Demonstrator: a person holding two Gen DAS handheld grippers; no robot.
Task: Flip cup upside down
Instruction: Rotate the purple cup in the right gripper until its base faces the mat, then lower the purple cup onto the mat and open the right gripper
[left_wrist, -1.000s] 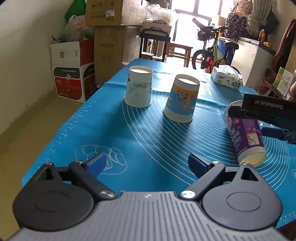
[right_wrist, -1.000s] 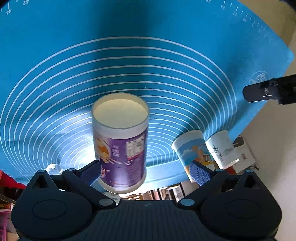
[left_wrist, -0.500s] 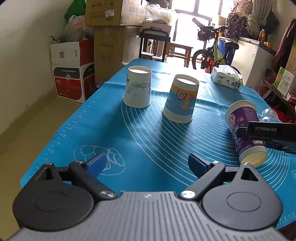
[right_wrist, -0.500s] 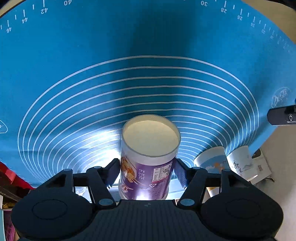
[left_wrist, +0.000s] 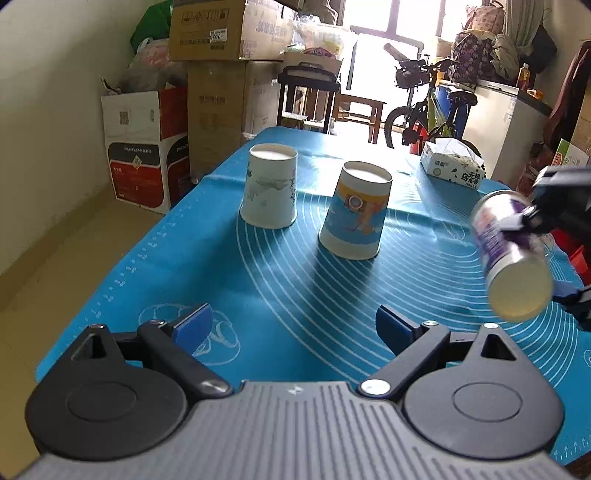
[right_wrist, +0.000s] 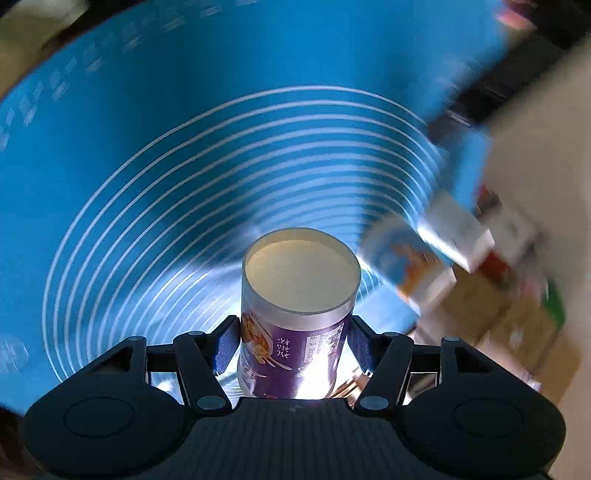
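My right gripper is shut on the purple cup, with both blue pads against its sides. The cup's cream flat end faces away from the camera toward the blue mat. In the left wrist view the purple cup hangs tilted above the mat at the right, held by the right gripper. My left gripper is open and empty, low over the mat's near edge.
Two other paper cups stand upside down on the mat: a white one and a blue-orange one. A tissue box lies at the far right. Cardboard boxes stand beyond the table's left edge.
My right gripper closed on the purple cup and lifted it off the mat, tilting it. The right wrist view is blurred with motion. The left gripper has not moved.
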